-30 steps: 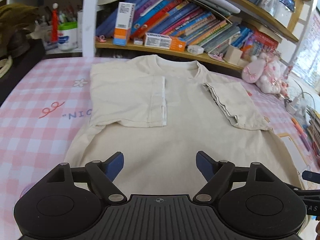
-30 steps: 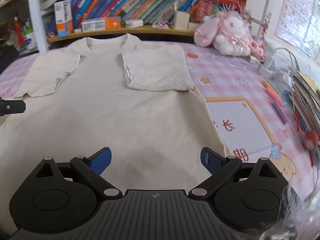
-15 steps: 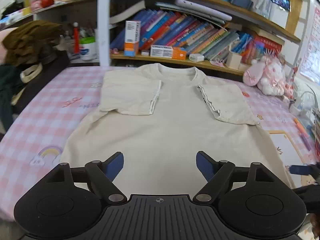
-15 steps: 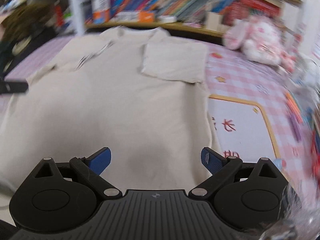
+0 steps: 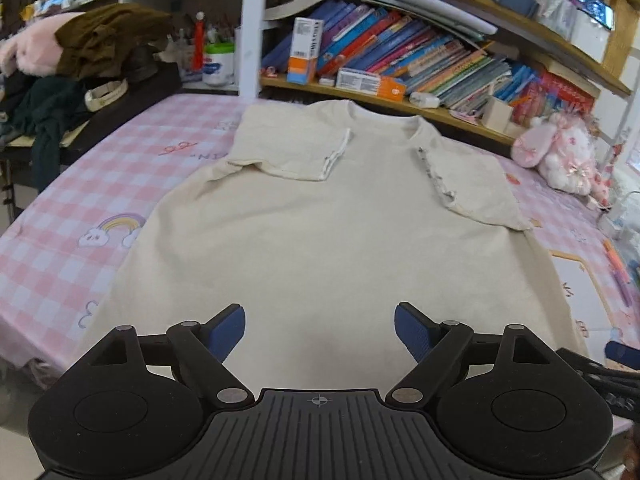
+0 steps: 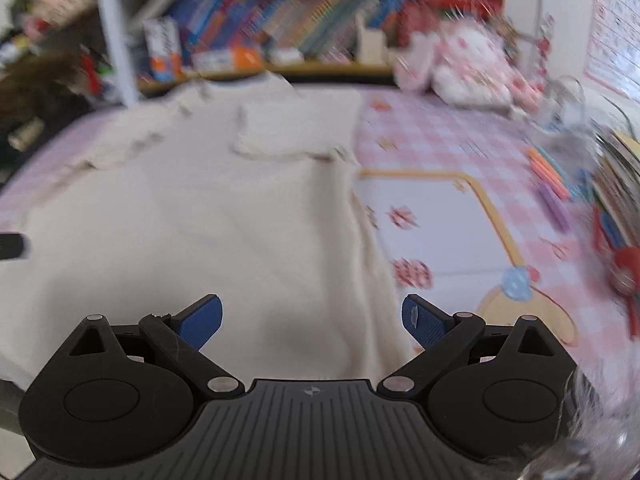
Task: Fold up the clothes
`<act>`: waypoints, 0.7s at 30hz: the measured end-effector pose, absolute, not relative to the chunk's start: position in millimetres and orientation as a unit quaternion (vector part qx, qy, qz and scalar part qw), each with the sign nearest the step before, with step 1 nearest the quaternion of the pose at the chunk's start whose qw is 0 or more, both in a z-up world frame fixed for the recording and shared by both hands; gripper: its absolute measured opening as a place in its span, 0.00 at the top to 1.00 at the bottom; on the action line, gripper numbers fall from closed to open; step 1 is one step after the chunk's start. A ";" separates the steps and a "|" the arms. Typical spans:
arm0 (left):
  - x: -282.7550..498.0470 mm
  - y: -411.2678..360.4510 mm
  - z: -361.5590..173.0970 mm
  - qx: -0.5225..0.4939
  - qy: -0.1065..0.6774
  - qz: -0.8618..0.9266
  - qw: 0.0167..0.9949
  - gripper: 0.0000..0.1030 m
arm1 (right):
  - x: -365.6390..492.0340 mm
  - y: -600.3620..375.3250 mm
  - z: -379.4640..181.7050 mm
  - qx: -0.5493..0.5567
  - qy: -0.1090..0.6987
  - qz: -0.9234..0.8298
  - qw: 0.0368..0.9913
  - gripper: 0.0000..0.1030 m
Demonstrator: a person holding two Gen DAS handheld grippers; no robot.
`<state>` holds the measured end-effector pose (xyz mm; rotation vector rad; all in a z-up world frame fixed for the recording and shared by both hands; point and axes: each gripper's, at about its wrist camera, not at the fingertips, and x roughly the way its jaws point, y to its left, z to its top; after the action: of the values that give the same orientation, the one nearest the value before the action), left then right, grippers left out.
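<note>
Cream T-shirt (image 5: 320,216) flat across mid-frame, sleeves folded inward; left gripper (image 5: 319,330) and right gripper (image 6: 312,320) at lower centre, jaws wide apart, empty.

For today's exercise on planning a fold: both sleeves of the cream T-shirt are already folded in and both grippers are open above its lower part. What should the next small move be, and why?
Probably lower both grippers to the hem. The T-shirt lies flat, and the left gripper and right gripper are open and empty.
</note>
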<state>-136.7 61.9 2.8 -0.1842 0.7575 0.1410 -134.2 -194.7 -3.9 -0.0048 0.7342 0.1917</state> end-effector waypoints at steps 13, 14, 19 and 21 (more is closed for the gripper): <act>-160.5 64.4 2.8 -0.076 0.356 0.076 0.928 0.18 | -168.1 -200.6 4.6 -0.037 0.339 0.120 0.932 0.05; -163.6 67.9 2.1 -0.078 0.356 0.079 0.928 0.18 | -169.3 -205.2 6.1 -0.028 0.334 0.114 0.935 0.05; -190.5 91.0 -5.5 -0.065 0.343 0.063 0.935 0.18 | -174.9 -232.0 8.6 0.027 0.341 0.115 0.933 0.05; -199.8 104.1 -6.8 -0.067 0.340 0.068 0.936 0.18 | -180.3 -238.8 8.4 0.038 0.345 0.120 0.930 0.06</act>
<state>-199.8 104.1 -6.8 -0.1366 0.6953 0.1386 -180.3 -238.8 8.4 0.0775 0.7058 0.2456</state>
